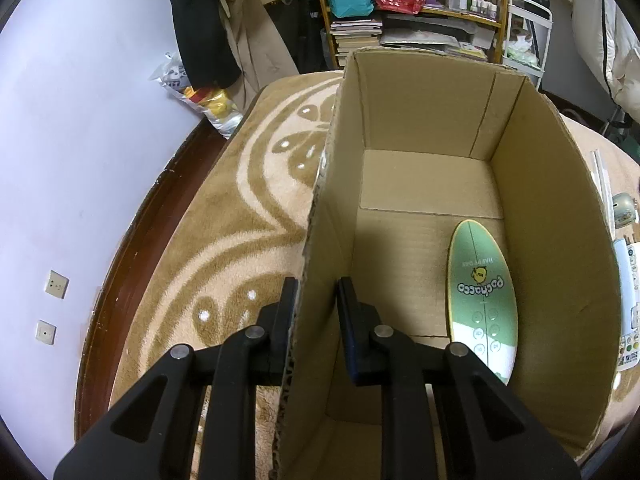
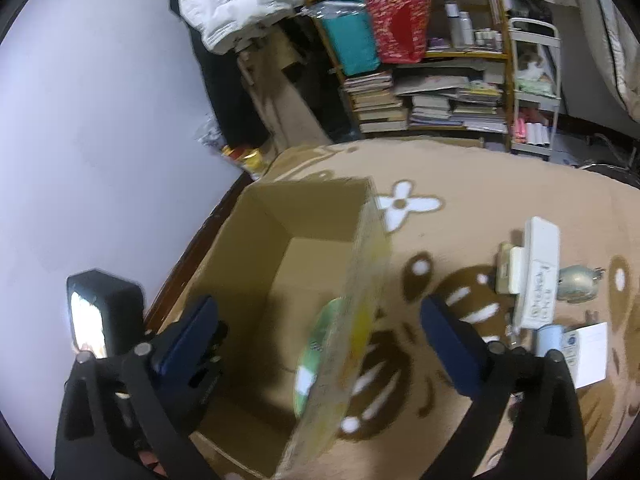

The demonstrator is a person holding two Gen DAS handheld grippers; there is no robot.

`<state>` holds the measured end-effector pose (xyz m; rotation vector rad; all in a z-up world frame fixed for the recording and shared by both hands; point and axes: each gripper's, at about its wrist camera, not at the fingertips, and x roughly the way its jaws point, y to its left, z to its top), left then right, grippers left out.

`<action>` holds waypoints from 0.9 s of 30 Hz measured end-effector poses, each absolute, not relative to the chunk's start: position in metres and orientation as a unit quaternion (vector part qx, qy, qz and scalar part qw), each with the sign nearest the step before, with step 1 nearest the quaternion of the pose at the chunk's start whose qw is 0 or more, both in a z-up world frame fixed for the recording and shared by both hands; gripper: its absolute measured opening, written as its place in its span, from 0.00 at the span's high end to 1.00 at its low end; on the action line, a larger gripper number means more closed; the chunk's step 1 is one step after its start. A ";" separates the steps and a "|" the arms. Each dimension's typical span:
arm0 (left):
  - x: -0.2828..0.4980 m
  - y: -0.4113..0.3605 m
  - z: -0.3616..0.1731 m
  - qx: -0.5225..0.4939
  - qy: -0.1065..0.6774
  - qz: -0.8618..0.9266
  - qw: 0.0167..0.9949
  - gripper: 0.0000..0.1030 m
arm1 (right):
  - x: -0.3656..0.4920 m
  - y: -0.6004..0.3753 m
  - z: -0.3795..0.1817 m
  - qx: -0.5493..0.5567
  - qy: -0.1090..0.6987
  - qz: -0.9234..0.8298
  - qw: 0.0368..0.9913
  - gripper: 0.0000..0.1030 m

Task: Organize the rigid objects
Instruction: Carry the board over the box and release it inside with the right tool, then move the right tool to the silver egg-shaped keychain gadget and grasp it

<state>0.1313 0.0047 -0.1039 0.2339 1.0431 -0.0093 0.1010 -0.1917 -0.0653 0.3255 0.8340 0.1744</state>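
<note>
An open cardboard box [image 1: 420,112] stands on the patterned rug. My left gripper [image 1: 318,304] is shut on the box's left wall, one finger outside and one inside. A green oval Pochacco board [image 1: 482,300] lies inside against the right wall. In the right wrist view the box [image 2: 264,232] is below my right gripper [image 2: 320,336], which is open and empty above the box's right wall; the green board [image 2: 316,356] shows partly behind that wall. Loose items lie on the rug to the right: a white long box [image 2: 538,272], a small alarm clock [image 2: 576,284] and a white card [image 2: 590,354].
A brown and cream rug [image 1: 240,216] covers the floor. A white wall [image 1: 80,140] and dark baseboard run along the left. A shelf [image 2: 432,60] with bags and stacked books stands at the back, with a white cart [image 2: 536,88] beside it.
</note>
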 end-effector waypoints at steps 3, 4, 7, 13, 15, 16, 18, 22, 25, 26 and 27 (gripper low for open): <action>0.132 0.004 -0.104 0.112 0.497 -0.004 0.861 0.81 | 0.104 -0.210 -0.066 0.153 0.396 0.055 0.904 0.00; 0.132 0.004 -0.105 0.113 0.497 -0.004 0.860 0.81 | 0.106 -0.216 -0.066 0.153 0.395 0.046 0.905 0.00; 0.132 0.004 -0.105 0.113 0.497 -0.004 0.860 0.81 | 0.110 -0.240 -0.067 0.161 0.392 0.018 0.906 0.00; 0.132 0.004 -0.105 0.115 0.497 -0.004 0.860 0.81 | 0.115 -0.288 -0.071 0.150 0.389 -0.036 0.908 0.00; 0.132 0.003 -0.105 0.115 0.497 -0.004 0.860 0.81 | 0.117 -0.305 -0.075 0.148 0.394 -0.051 0.906 0.00; 0.132 0.003 -0.106 0.115 0.498 -0.004 0.859 0.81 | 0.118 -0.313 -0.077 0.151 0.396 -0.058 0.904 0.00; 0.133 0.003 -0.106 0.114 0.500 -0.005 0.859 0.81 | 0.118 -0.327 -0.082 0.162 0.399 -0.069 0.900 0.00; 0.133 0.002 -0.107 0.118 0.499 -0.004 0.858 0.81 | 0.117 -0.352 -0.094 0.184 0.405 -0.092 0.891 0.01; 0.133 0.002 -0.107 0.119 0.499 -0.004 0.858 0.81 | 0.119 -0.366 -0.106 0.193 0.418 -0.104 0.881 0.10; 0.133 0.002 -0.107 0.119 0.499 -0.004 0.858 0.81 | 0.120 -0.369 -0.110 0.197 0.423 -0.106 0.878 0.13; 0.133 0.002 -0.107 0.119 0.499 -0.004 0.858 0.81 | 0.120 -0.373 -0.114 0.200 0.427 -0.108 0.875 0.15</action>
